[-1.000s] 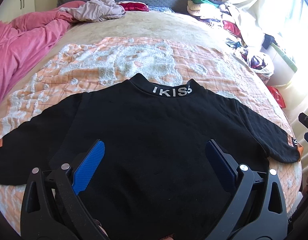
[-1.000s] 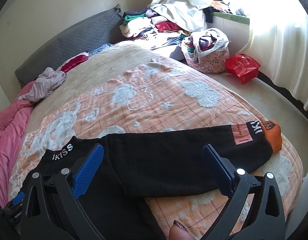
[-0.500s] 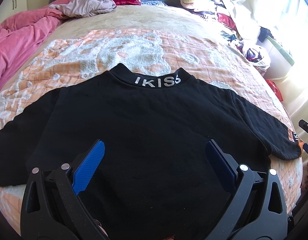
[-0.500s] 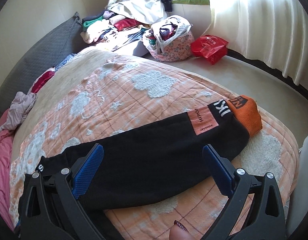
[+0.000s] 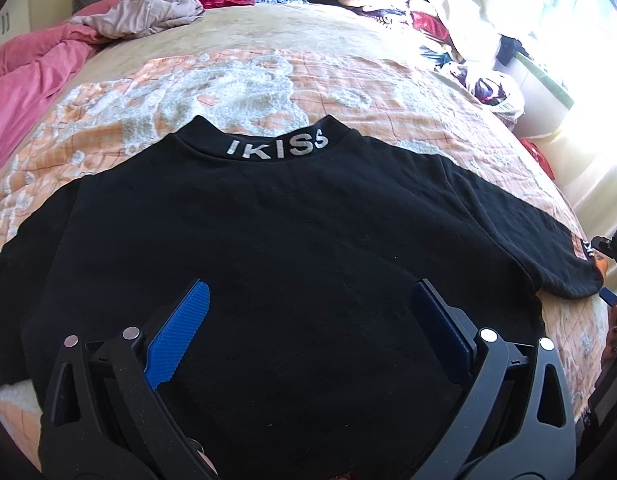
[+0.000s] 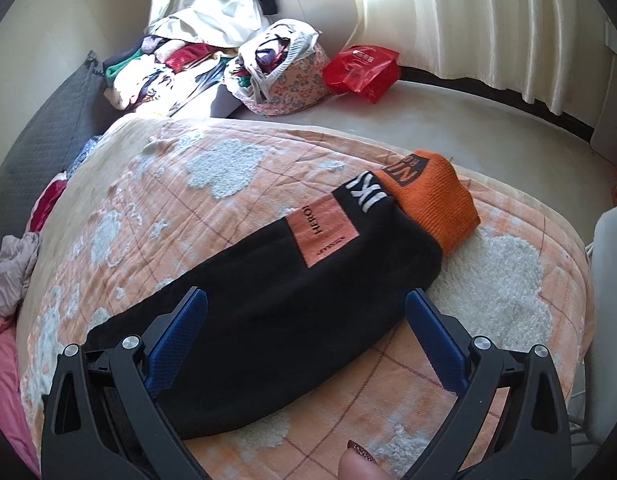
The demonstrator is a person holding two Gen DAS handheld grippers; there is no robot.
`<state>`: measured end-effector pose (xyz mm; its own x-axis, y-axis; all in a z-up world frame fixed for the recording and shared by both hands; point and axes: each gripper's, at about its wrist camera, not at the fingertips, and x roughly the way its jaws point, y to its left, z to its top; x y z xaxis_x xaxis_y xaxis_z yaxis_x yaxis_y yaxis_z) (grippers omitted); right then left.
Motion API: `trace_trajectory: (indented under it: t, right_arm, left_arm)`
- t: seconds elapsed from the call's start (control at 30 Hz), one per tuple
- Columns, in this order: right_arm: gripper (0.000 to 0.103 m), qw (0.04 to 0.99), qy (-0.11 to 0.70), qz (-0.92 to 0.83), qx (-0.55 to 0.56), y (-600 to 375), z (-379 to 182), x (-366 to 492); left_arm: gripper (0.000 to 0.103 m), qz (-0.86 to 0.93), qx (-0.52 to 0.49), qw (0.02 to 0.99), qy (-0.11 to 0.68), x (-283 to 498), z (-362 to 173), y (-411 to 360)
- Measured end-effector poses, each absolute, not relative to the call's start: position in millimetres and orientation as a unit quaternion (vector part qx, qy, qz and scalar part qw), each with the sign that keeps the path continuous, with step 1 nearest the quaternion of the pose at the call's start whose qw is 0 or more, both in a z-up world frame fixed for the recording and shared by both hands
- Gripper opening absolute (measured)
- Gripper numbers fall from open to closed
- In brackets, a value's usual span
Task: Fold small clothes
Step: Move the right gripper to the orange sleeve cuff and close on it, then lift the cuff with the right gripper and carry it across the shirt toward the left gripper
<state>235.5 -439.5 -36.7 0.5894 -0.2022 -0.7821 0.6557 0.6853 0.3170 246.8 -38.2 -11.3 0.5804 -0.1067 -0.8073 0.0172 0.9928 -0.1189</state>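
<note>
While flat, 1 sweatshirt (image 5: 292, 240) (2 grippers open)

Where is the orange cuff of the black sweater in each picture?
Left wrist: only a sliver of the orange cuff shows, at the far right edge, at the end of the sleeve.
Right wrist: the cuff is plain, right of centre, beyond the open gripper.
Shared landmark: the red bag, seen small at the right in the left view.

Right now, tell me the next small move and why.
Probably lower the open right gripper onto the black sleeve and close. The sweatshirt lies flat and unfolded, with the sleeve stretched out toward the orange cuff between the gripper's fingers.
</note>
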Motion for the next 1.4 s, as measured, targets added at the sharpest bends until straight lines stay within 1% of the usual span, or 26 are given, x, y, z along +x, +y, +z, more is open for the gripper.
trace_trajectory:
  t: [0.17, 0.27, 0.37, 0.4, 0.43, 0.47, 0.5, 0.57, 0.6, 0.67, 0.7, 0.8, 0.97, 1.4]
  right_arm:
    - [0.099, 0.817, 0.383, -0.272, 0.333, -461.5, -52.9, 236.2]
    - [0.099, 0.804, 0.387, -0.251, 0.374, -475.0, -64.6, 240.2]
    - [0.099, 0.806, 0.367, -0.24, 0.397, -487.2, -65.6, 240.4]
    - [0.096, 0.806, 0.363, -0.234, 0.404, -490.7, -66.4, 242.2]
    - [0.089, 0.803, 0.364, -0.233, 0.41, -493.2, -68.1, 244.1]
    - [0.079, 0.8, 0.365, -0.236, 0.413, -495.0, -69.5, 245.5]
    - [0.073, 0.799, 0.363, -0.236, 0.417, -496.8, -70.3, 245.6]
    - [0.046, 0.803, 0.35, -0.226, 0.427, -499.5, -68.9, 244.0]
    - [0.04, 0.807, 0.341, -0.211, 0.434, -499.6, -67.0, 243.5]
    - [0.022, 0.821, 0.326, -0.178, 0.434, -495.0, -59.9, 245.3]
    - [0.02, 0.829, 0.318, -0.165, 0.429, -491.1, -54.6, 245.9]
    - [0.016, 0.857, 0.291, -0.115, 0.41, -472.3, -34.9, 247.6]
    - [0.014, 0.896, 0.255, -0.052, 0.361, -435.7, -4.8, 246.0]
    - [0.013, 0.936, 0.235, 0.099, 0.242, -338.1, 40.8, 244.4]
  left_arm:
    - [0.095, -0.037, -0.041, 0.883, 0.465, 252.7, -19.9, -43.5]
    - [0.095, -0.035, -0.046, 0.88, 0.472, 255.3, -24.5, -40.5]
    - [0.095, -0.037, -0.055, 0.878, 0.475, 255.4, -26.0, -34.9]
    - [0.095, -0.039, -0.058, 0.877, 0.475, 254.9, -25.9, -33.0]
    - [0.095, -0.04, -0.062, 0.877, 0.475, 254.5, -25.6, -30.6]
    - [0.095, -0.039, -0.065, 0.877, 0.475, 254.1, -25.1, -27.5]
    - [0.095, -0.037, -0.07, 0.877, 0.475, 253.4, -24.2, -24.1]
    - [0.095, -0.037, -0.083, 0.877, 0.472, 251.5, -21.6, -16.8]
    - [0.095, -0.037, -0.09, 0.877, 0.47, 249.9, -19.8, -13.0]
    - [0.095, -0.036, -0.105, 0.879, 0.465, 246.0, -16.0, -6.0]
    - [0.095, -0.036, -0.113, 0.879, 0.462, 243.7, -14.4, -2.8]
    - [0.095, -0.035, -0.133, 0.879, 0.456, 237.5, -10.0, 5.3]
    - [0.095, -0.03, -0.148, 0.881, 0.448, 229.1, -1.7, 13.4]
    - [0.095, -0.051, -0.185, 0.879, 0.436, 220.7, 18.3, 24.6]
